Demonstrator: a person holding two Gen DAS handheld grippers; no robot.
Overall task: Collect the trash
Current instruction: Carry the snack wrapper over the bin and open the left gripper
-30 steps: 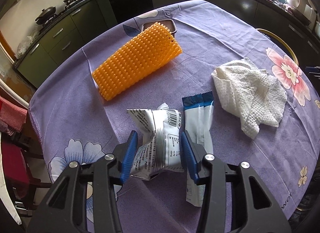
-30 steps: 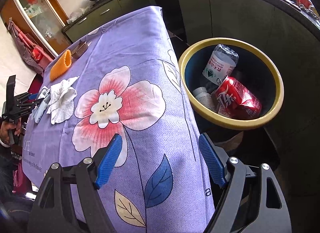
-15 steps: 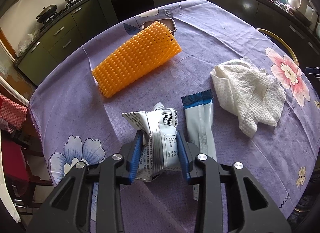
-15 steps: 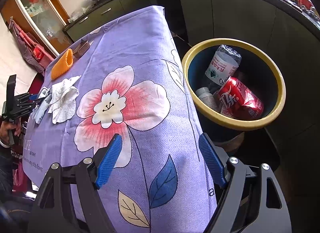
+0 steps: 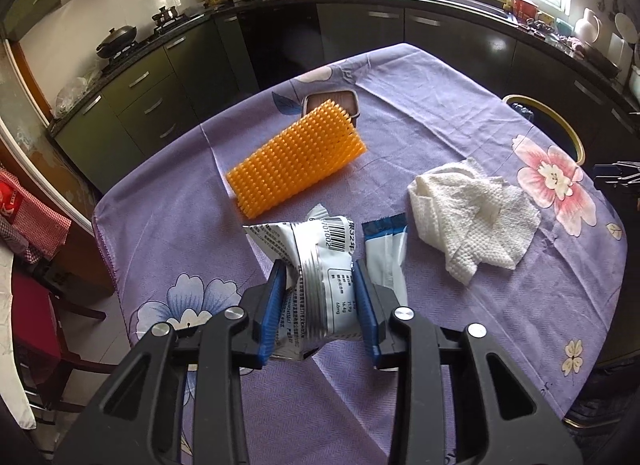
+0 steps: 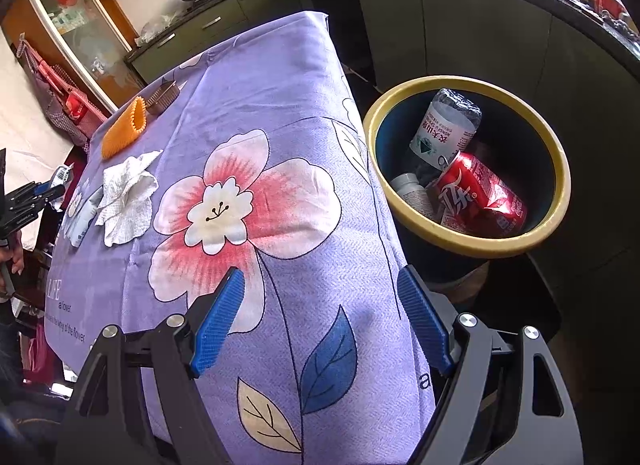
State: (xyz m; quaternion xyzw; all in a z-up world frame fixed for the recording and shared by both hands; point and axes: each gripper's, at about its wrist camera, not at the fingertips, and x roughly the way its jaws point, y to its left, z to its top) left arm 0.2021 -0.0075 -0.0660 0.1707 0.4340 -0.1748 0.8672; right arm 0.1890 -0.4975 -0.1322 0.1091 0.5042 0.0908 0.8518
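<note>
My left gripper [image 5: 320, 297] is shut on a crumpled silver snack wrapper [image 5: 316, 265] and holds it just above the purple flowered tablecloth [image 5: 400, 137]. A blue-and-white wrapper [image 5: 386, 253] lies right of it, and a crumpled white paper towel [image 5: 468, 217] lies further right. My right gripper [image 6: 320, 325] is open and empty over the table's near corner. The yellow-rimmed trash bin [image 6: 556, 169] stands beside the table and holds a plastic bottle [image 6: 448, 129] and a red can [image 6: 476, 193]. The paper towel [image 6: 126, 193] also shows in the right wrist view.
An orange spiky mat [image 5: 296, 157], rolled, lies mid-table with a small brown tray [image 5: 332, 99] behind it. The bin's rim [image 5: 560, 121] shows past the table's far right edge. Dark kitchen cabinets [image 5: 360, 37] ring the room. A chair with red cloth [image 5: 32, 221] stands at the left.
My left gripper closed on the silver wrapper and lifted it and itself up from the table. My right gripper stayed open and shifted slightly.
</note>
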